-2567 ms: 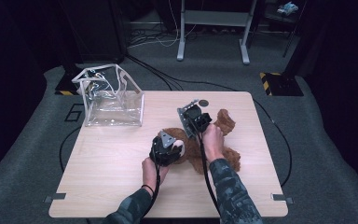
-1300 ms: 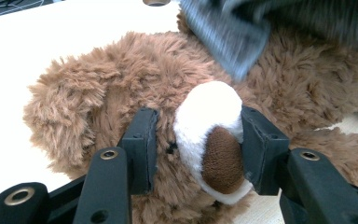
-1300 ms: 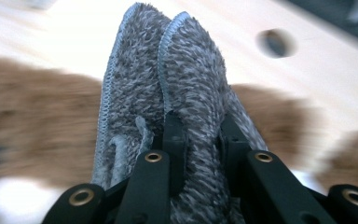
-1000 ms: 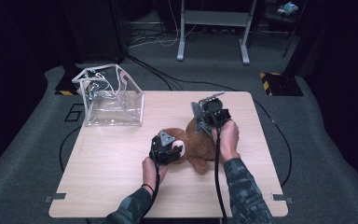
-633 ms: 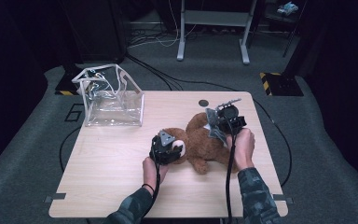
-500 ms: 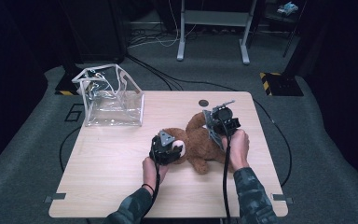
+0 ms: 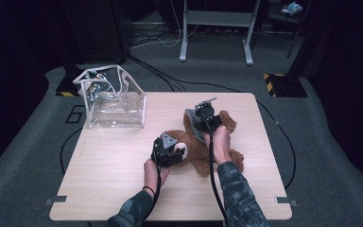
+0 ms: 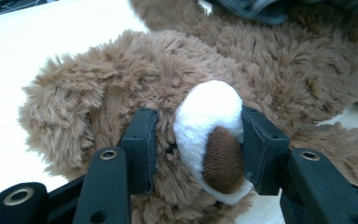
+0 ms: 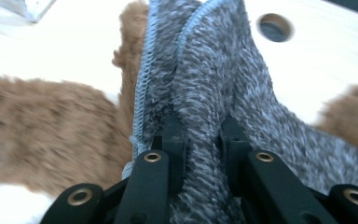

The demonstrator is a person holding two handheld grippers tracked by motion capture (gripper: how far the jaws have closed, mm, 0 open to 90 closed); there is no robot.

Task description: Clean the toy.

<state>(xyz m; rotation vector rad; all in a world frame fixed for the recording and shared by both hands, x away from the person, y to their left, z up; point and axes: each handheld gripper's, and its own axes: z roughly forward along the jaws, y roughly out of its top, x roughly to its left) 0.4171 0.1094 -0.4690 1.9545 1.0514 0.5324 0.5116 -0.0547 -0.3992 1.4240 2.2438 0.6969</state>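
A brown teddy bear (image 7: pixel 199 160) lies on the wooden table (image 7: pixel 123 175). My left gripper (image 7: pixel 179 152) is shut on the bear's head, and in the left gripper view its pads (image 8: pixel 142 140) press either side of the white snout (image 8: pixel 209 112). My right gripper (image 7: pixel 199 124) hangs over the bear's body, shut on a fuzzy grey knitted cloth (image 7: pixel 194 128). In the right gripper view that grey cloth (image 9: pixel 214 70) is bunched between the jaws of the right gripper (image 9: pixel 200 135), with brown bear fur (image 9: pixel 42 116) beneath and to the left.
A clear plastic bag (image 7: pixel 111 97) with white straps stands open at the table's back left corner. A round hole (image 9: pixel 273 26) sits in the tabletop beyond the cloth. Black cables run over the grey carpet around the table.
The right gripper carried the grey cloth out to the right, then came back left and lower over the bear. The left gripper stayed put on the bear's head.
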